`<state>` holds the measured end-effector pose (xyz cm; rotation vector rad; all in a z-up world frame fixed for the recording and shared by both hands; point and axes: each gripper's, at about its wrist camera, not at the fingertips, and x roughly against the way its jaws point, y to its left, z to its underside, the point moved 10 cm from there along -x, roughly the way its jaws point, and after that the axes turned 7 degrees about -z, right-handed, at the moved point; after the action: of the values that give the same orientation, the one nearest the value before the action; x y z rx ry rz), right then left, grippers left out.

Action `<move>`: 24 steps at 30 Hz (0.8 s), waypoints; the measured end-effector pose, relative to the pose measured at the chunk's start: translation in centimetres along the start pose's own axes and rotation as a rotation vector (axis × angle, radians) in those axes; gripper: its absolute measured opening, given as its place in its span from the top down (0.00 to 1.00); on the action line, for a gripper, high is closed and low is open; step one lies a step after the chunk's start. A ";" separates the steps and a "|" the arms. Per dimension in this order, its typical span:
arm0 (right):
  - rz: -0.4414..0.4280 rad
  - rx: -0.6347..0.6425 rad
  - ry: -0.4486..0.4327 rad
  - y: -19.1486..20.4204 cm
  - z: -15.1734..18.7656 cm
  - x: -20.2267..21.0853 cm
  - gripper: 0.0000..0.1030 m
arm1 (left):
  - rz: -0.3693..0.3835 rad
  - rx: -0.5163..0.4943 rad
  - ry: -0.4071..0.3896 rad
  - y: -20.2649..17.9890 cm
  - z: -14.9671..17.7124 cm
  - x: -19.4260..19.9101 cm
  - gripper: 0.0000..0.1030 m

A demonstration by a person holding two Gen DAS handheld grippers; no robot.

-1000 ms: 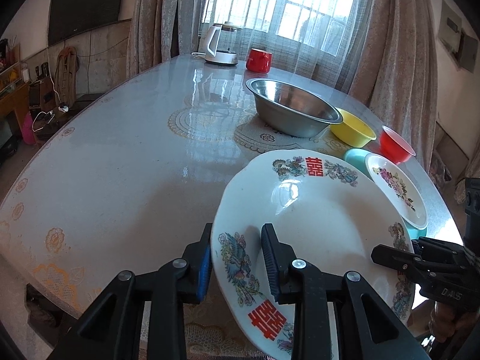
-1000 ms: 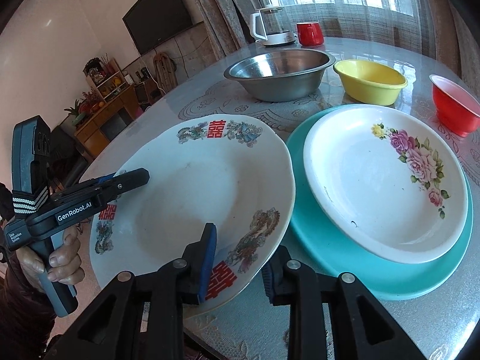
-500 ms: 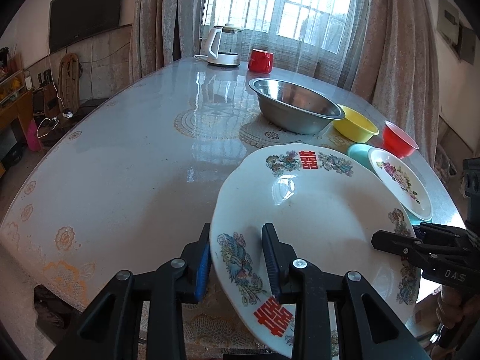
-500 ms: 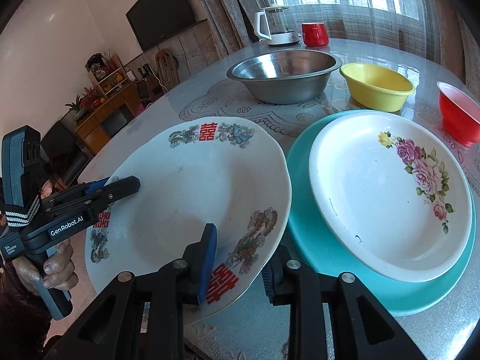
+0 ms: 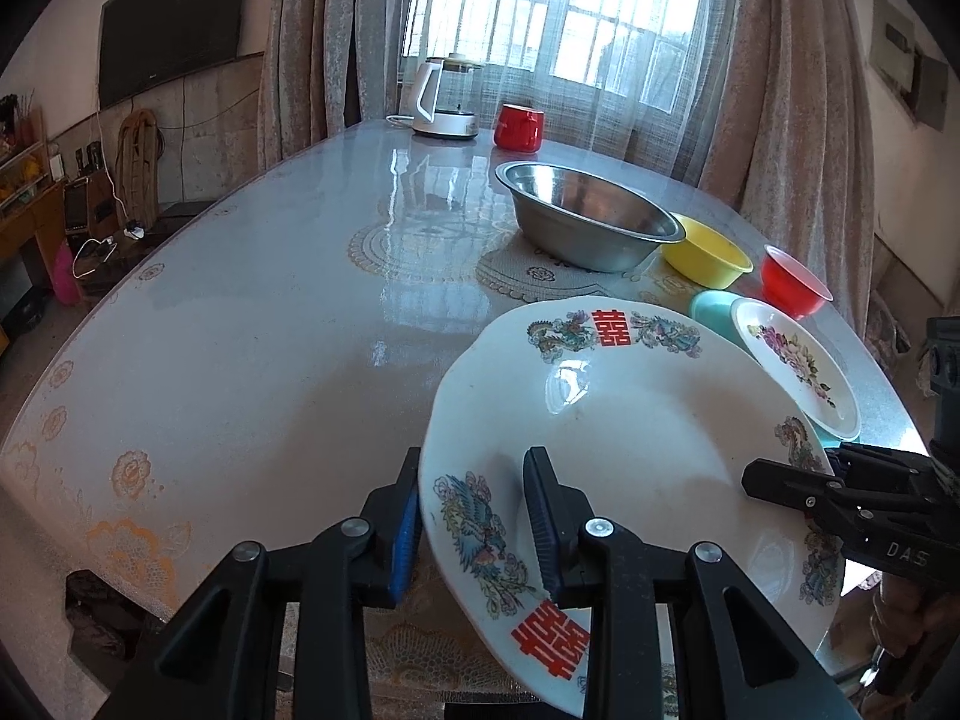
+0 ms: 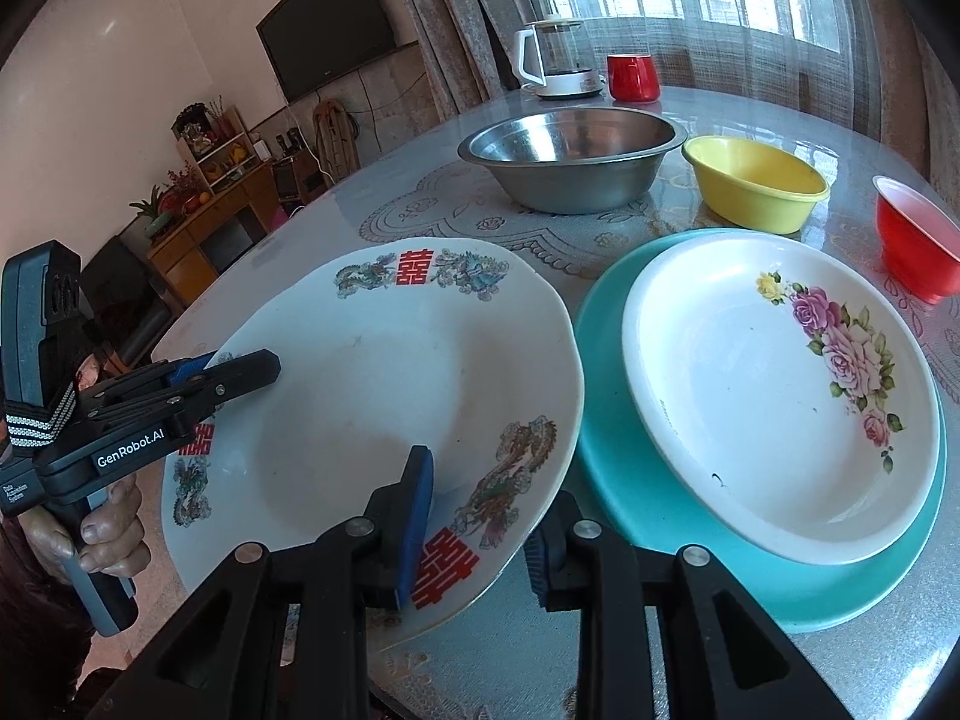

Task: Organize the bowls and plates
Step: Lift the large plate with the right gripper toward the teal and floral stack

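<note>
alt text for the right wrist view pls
Both grippers, right gripper and left gripper, grip opposite rims of a double-happiness plate, beside a rose plate stacked on a teal plate.

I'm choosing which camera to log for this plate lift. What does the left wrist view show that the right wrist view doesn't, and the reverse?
Only the left wrist view shows the long bare stretch of table beside the dishes, and the right gripper from the side on the dragon plate rim.

Only the right wrist view shows the whole floral plate on the teal plate, and the left gripper with the hand holding it.

Both show the two grippers gripping opposite rims of the dragon plate, plus the steel bowl, yellow bowl and red bowl.
</note>
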<state>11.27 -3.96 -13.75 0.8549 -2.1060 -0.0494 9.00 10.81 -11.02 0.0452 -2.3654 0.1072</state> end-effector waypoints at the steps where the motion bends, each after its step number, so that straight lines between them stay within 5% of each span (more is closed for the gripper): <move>1: -0.001 0.007 -0.005 0.1 -0.1 0.2 0.73 | -0.005 -0.006 -0.003 0.0 0.0 0.0 0.70; 24: 0.024 -0.003 -0.084 -0.5 -1.0 3.7 0.73 | 0.106 -0.005 -0.078 -3.3 -2.2 1.7 0.69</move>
<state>10.77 -6.28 -10.71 0.8388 -2.1932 -0.0767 9.51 7.72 -8.09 -0.0802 -2.4462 0.1536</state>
